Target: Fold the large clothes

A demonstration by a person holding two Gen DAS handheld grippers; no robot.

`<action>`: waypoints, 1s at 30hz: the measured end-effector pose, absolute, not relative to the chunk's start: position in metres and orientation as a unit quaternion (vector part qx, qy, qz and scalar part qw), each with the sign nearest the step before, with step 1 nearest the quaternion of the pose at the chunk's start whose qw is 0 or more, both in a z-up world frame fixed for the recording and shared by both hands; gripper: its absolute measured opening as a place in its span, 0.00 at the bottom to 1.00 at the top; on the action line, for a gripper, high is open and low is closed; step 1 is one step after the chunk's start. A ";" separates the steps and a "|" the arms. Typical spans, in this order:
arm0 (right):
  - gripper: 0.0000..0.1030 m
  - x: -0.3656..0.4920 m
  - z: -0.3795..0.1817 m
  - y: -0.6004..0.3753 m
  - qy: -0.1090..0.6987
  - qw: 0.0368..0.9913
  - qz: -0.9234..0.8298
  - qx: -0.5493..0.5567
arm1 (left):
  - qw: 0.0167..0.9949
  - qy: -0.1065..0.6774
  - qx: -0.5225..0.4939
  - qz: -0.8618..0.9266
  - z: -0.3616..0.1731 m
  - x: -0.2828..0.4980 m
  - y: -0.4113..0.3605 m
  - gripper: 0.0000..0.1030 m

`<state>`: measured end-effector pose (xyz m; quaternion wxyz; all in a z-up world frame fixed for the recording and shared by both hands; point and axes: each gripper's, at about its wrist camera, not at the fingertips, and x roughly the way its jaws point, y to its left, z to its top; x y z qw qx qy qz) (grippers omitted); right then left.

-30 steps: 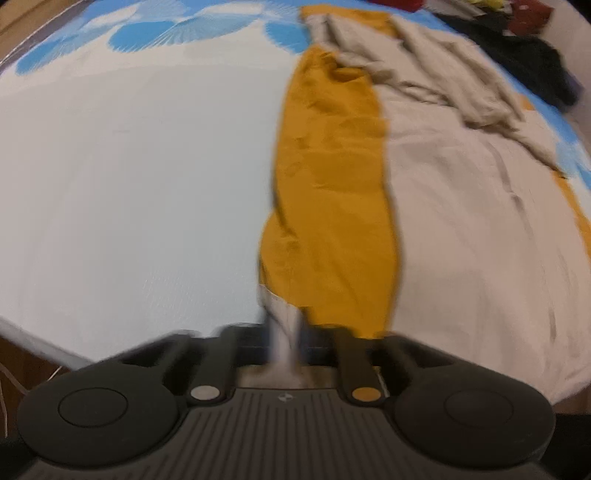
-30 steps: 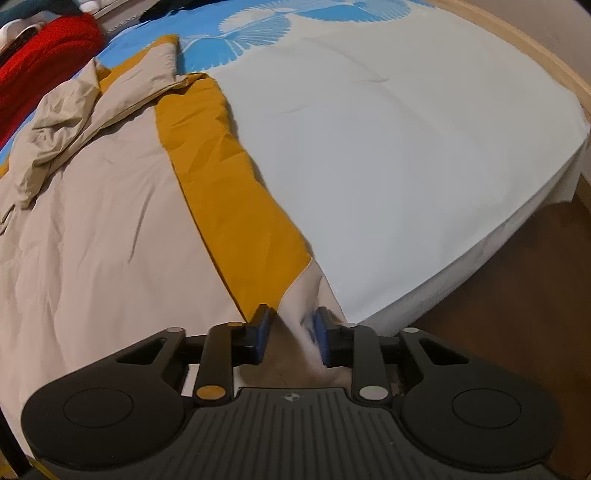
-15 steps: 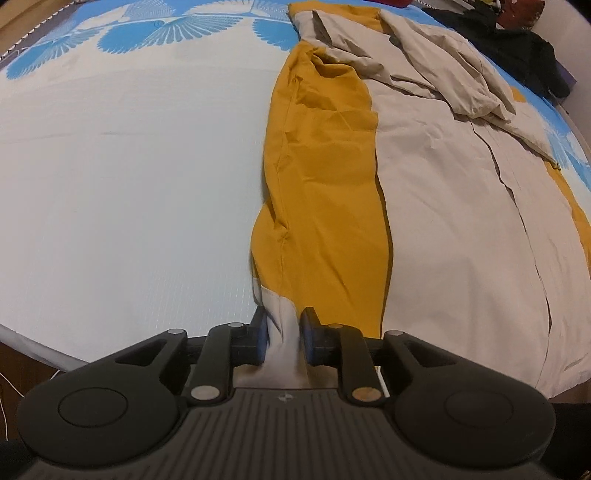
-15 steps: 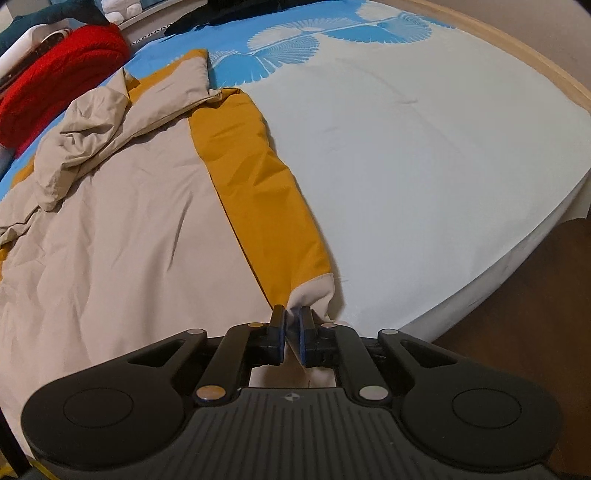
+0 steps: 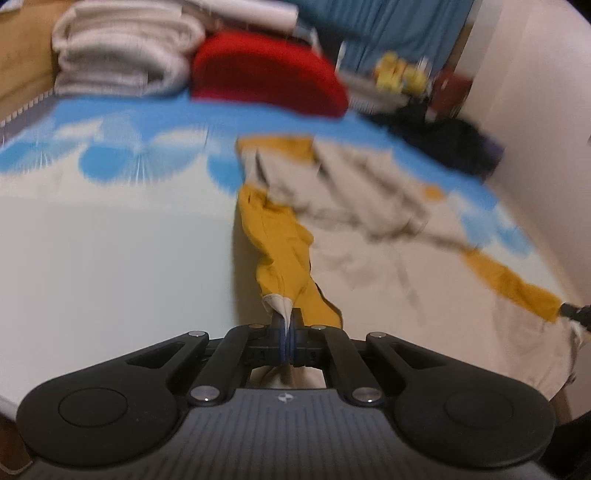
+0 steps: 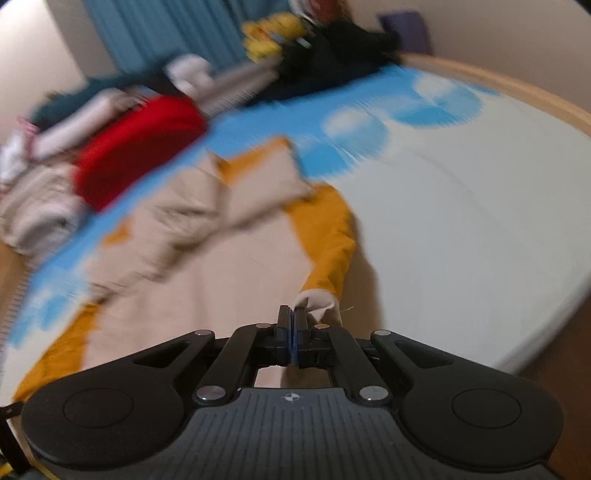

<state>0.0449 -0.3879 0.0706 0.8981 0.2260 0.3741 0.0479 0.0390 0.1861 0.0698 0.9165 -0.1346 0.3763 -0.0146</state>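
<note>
While both sleeve cuffs are pinched, no fold is made yet.
Left claw (image 5: 287,329) and right claw (image 6: 294,325) are closed on the beige-orange jacket (image 5: 354,236), lying mostly spread on the bed (image 5: 110,266).

We're in a bedroom at home. A wide bed (image 5: 92,266) fills the room, its white sheet printed with blue fan shapes at the far end, with a pale wooden frame (image 6: 509,88) curving round the right side. Far off, folded white bedding (image 5: 122,62) sits beside a red blanket (image 5: 269,77), dark clothes (image 6: 332,55) lie heaped, and blue curtains (image 5: 388,29) hang against plain cream walls. Yellow soft toys (image 6: 273,33), blurred, sit at the far end.
</note>
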 end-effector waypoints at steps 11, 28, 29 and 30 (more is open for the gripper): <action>0.00 0.009 0.164 -0.413 0.275 0.899 0.111 0.321 | 0.934 0.316 -0.160 -0.038 0.165 -0.015 0.203 0.01; 0.00 0.158 0.079 -0.426 0.299 0.890 0.030 0.343 | 0.874 0.429 -0.227 0.035 0.045 0.177 0.262 0.02; 0.00 0.169 0.072 -0.423 0.306 0.891 0.026 0.336 | 0.869 0.431 -0.241 0.040 0.034 0.184 0.266 0.03; 0.00 0.182 0.064 -0.420 0.316 0.888 0.022 0.333 | 0.860 0.436 -0.259 0.048 0.024 0.190 0.270 0.04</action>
